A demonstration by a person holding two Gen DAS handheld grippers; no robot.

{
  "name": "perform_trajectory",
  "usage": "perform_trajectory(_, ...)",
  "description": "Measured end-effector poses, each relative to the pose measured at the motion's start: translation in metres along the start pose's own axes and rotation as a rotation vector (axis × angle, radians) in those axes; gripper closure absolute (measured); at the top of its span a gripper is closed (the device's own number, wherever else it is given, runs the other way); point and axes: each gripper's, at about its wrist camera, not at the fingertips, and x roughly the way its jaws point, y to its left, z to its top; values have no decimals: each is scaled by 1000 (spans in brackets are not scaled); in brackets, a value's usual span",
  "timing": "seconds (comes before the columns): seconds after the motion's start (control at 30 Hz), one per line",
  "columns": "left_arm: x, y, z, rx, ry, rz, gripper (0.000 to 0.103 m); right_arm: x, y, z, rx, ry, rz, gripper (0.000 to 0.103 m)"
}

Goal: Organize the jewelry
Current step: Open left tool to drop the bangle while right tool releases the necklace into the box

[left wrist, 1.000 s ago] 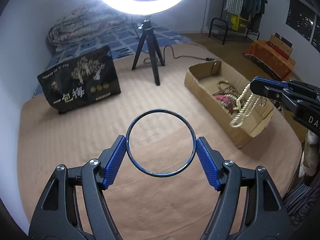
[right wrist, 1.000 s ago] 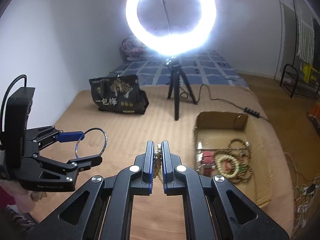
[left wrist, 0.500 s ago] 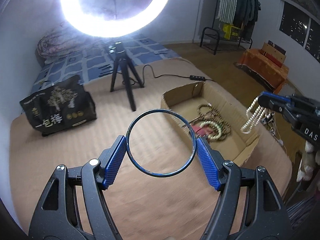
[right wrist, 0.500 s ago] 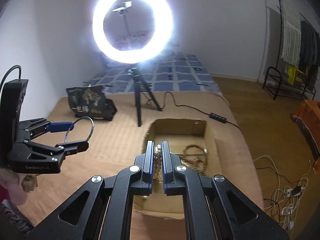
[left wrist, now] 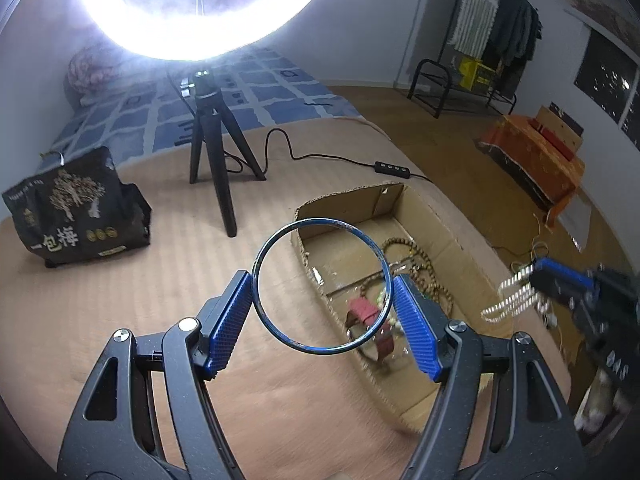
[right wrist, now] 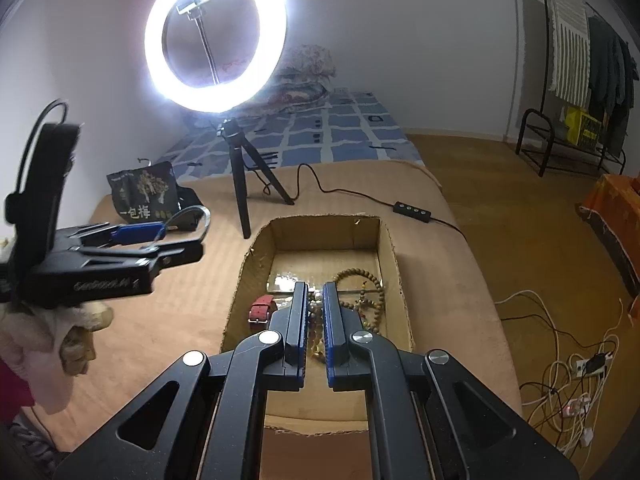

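Left wrist: bangle (left wrist: pixel 322 287) clamped in hand-held gripper (left wrist: pixel 323 312), seemingly above box (left wrist: pixel 468 248).

Beads (right wrist: pixel 362 292) in box (right wrist: pixel 394 256)

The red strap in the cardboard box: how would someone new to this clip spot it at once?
Find the open cardboard box on the tan bed cover, in front of the ring light's tripod. The red strap lies on the box floor at its left side. It is the only flat red band there; everything beside it is a string of round beads.
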Motion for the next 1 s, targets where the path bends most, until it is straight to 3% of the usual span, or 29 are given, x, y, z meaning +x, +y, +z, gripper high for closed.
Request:
perform_trajectory(0.33, 32, -14, 14, -23, 16, 10, 30, 10, -8, -1, 13, 18, 9, 97)
perform_trajectory(0.83, 40, -33, 26, 12, 6, 34, 28, 11, -10, -4, 24, 41, -4, 96)
perform_trajectory(0.87, 39, -33, 26, 10, 6, 33, 26, 11, -10, -4, 23, 44, -9, 94)
perform_trajectory(0.9, 39, -32, 27, 7, 7, 32, 23, 11, -10, -4, 24, 44, -14, 85)
perform_trajectory(1.0, 38, -31, 28, 9, 0, 45, 21, 10, -11, -4, 29, 32, -29, 45)
